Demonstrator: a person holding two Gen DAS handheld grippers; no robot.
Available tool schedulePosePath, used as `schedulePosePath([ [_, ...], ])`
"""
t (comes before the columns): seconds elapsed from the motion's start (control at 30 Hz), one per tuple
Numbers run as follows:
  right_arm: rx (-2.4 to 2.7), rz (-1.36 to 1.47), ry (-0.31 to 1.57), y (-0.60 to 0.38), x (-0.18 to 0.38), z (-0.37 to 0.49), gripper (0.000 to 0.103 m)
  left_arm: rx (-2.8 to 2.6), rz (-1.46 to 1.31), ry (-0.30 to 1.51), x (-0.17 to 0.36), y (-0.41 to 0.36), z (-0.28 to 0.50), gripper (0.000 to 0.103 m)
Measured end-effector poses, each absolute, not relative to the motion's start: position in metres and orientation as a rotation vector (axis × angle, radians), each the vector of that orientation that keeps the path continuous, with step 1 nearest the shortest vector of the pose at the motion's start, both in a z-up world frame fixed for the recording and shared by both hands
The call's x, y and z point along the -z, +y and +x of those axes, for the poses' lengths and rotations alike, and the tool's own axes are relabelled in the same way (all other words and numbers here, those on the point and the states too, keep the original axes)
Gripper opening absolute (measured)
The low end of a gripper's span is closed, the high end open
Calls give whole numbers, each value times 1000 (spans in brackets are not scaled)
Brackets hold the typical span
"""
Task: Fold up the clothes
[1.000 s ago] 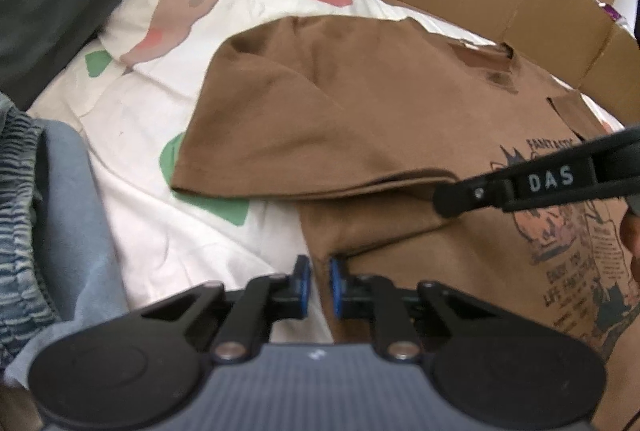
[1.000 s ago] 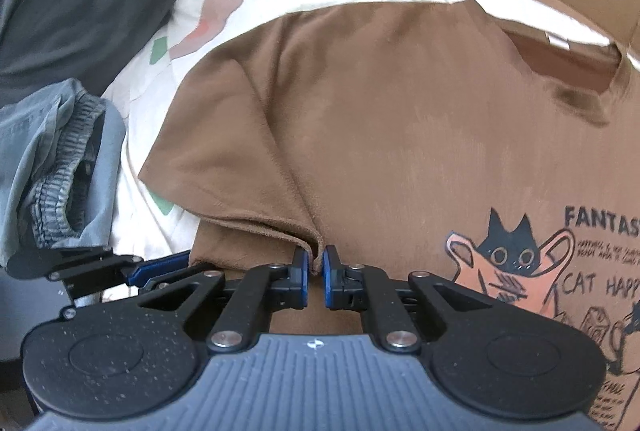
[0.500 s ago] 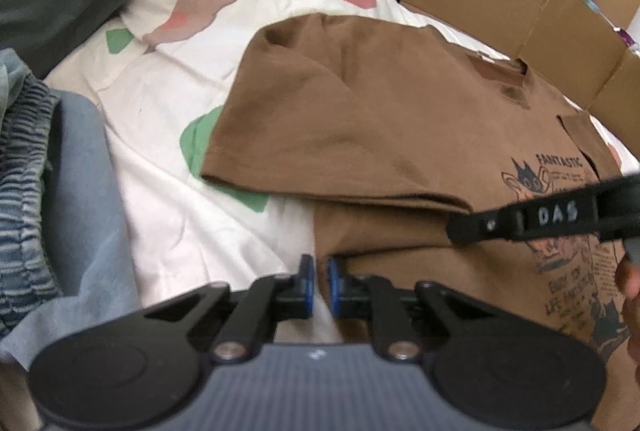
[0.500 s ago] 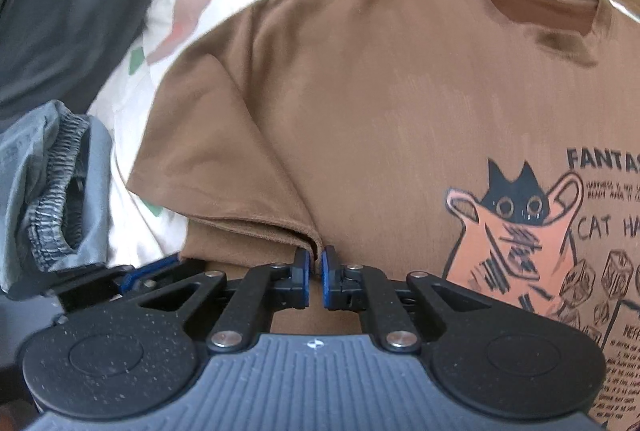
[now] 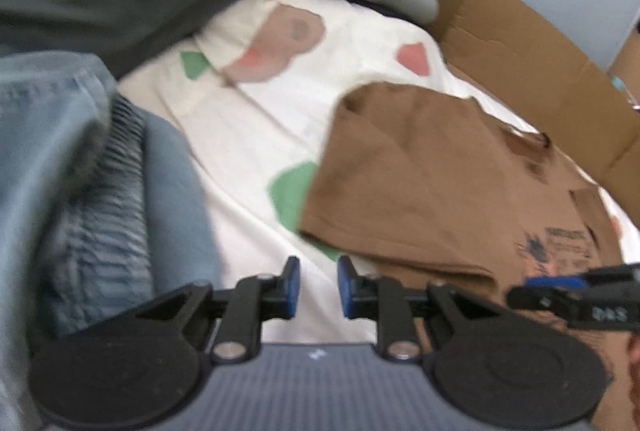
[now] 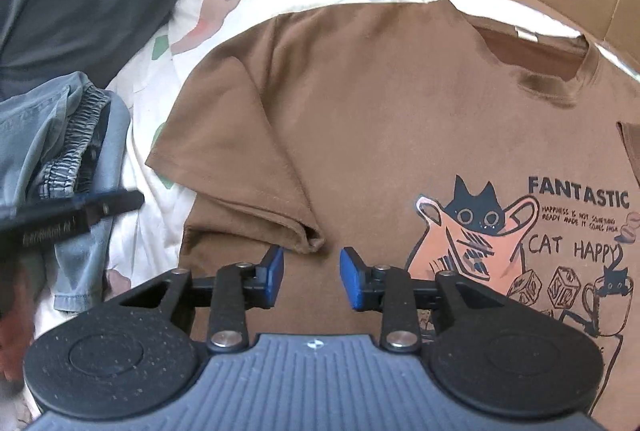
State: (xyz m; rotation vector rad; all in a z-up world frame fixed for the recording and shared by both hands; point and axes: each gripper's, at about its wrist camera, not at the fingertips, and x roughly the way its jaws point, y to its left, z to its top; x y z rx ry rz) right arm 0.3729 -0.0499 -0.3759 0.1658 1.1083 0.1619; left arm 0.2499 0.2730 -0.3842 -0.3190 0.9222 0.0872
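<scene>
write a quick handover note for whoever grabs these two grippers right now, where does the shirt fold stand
Left gripper: jaws just opened, nothing between them, over the patterned sheet beside the shirt's edge.
Right gripper: jaws just opened, empty, above the brown cat T-shirt near the sleeve hem.
Shirt lies print up on the sheet, this sleeve folded in over the body. Blue-grey garments are piled beside it.
Done: this side is tucked in.
Left: the rest of the folding; the far side is barely in view.
</scene>
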Motion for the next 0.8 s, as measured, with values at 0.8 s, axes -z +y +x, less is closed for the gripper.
schedulePosePath([
  [0.8, -332, 117, 1005, 1, 354, 394, 47, 3, -337, 980, 401, 300, 297, 4],
])
